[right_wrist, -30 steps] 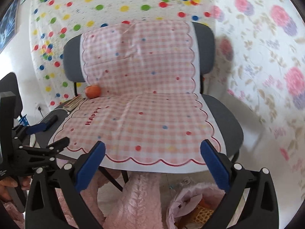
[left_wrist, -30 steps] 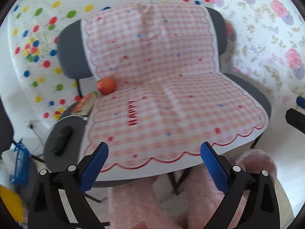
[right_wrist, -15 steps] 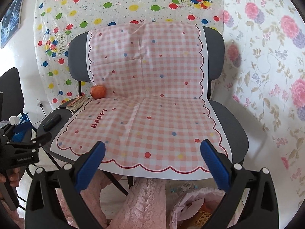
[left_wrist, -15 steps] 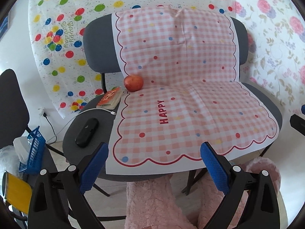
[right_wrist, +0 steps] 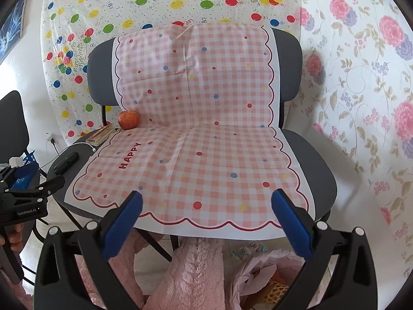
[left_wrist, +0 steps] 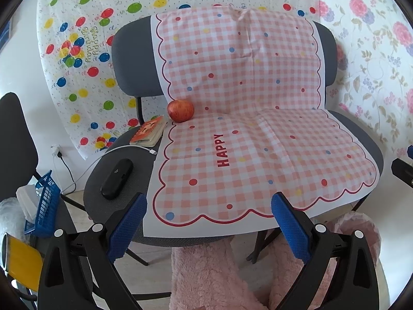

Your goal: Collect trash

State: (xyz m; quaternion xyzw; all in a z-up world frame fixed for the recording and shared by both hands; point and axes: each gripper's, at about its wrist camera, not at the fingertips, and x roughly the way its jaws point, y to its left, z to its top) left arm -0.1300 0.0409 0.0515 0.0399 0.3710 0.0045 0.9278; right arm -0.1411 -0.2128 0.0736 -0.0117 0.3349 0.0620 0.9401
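Observation:
A grey chair (left_wrist: 129,59) (right_wrist: 309,155) is draped with a pink checked cloth (left_wrist: 258,142) (right_wrist: 206,142) marked HAPPY. A red apple (left_wrist: 180,110) (right_wrist: 128,119) sits at the back left of the seat beside a small orange booklet (left_wrist: 149,132) (right_wrist: 102,134). A black case (left_wrist: 117,178) (right_wrist: 66,162) and a white cable (left_wrist: 129,147) lie on the seat's left part. My left gripper (left_wrist: 207,224) is open and empty in front of the seat's front edge. My right gripper (right_wrist: 206,222) is open and empty too. A pink bag (right_wrist: 260,273) lies on the floor at lower right.
Pink fluffy fabric (left_wrist: 206,279) (right_wrist: 188,273) hangs below the seat. A blue basket (left_wrist: 42,206) and a second dark chair (left_wrist: 15,139) stand at left. Balloon-print sheet (left_wrist: 90,38) and floral wall (right_wrist: 361,103) are behind. The left gripper shows in the right view (right_wrist: 28,196).
Both views have pulled back from the chair and steadied; the left view has swung left, showing the black case, booklet and blue basket more fully. Both grippers stay open.

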